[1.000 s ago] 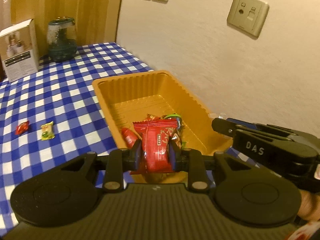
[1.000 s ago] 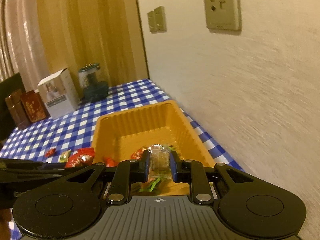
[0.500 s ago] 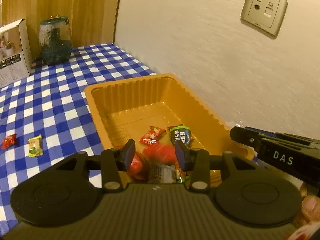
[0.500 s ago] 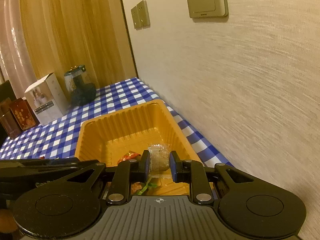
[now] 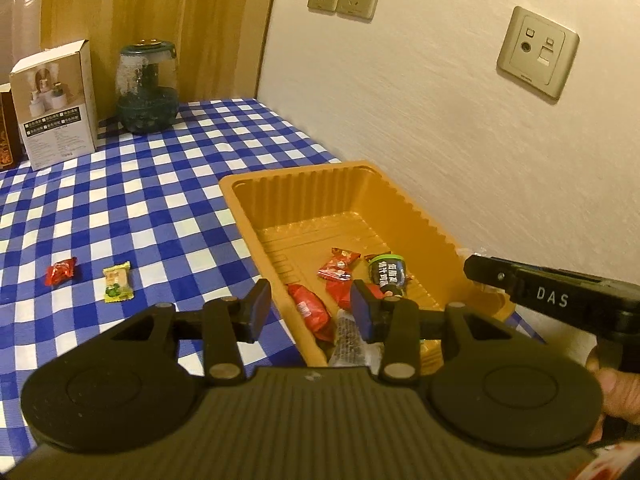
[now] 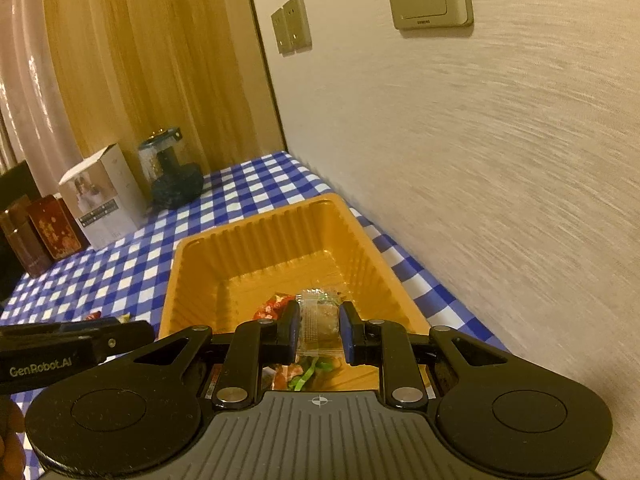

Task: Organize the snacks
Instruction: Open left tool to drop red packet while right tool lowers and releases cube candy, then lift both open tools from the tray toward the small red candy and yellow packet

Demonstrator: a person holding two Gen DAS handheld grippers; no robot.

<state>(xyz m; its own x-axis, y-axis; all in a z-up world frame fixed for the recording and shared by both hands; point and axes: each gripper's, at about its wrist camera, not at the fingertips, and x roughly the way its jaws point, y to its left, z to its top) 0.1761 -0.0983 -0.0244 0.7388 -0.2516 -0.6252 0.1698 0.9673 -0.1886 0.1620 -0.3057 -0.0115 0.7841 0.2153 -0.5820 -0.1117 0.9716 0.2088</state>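
Note:
An orange plastic tray (image 5: pixel 240 216) lies on the blue checked cloth beside the wall. Inside it are a long red packet (image 5: pixel 310 310), a small red packet (image 5: pixel 338 268), a dark packet with a green top (image 5: pixel 386 274) and a pale wrapper (image 5: pixel 348 340). My left gripper (image 5: pixel 310 300) hangs open over the tray's near left rim, nothing between its fingers. My right gripper (image 6: pixel 320 324) is shut on a clear-wrapped snack (image 6: pixel 316 304) above the tray's (image 6: pixel 272 240) near end. A red candy (image 5: pixel 60 272) and a yellow-green packet (image 5: pixel 117 282) lie on the cloth to the left.
A white box (image 5: pixel 56 104) and a glass jar (image 5: pixel 147 88) stand at the back by the wooden panel. Dark red boxes (image 6: pixel 48 232) stand left of them. The wall with sockets (image 5: pixel 536 52) runs close along the tray's right side.
My left gripper opened and the red packet it held dropped into the tray; the gripper then shifted a little. The right gripper kept its hold on the clear-wrapped snack.

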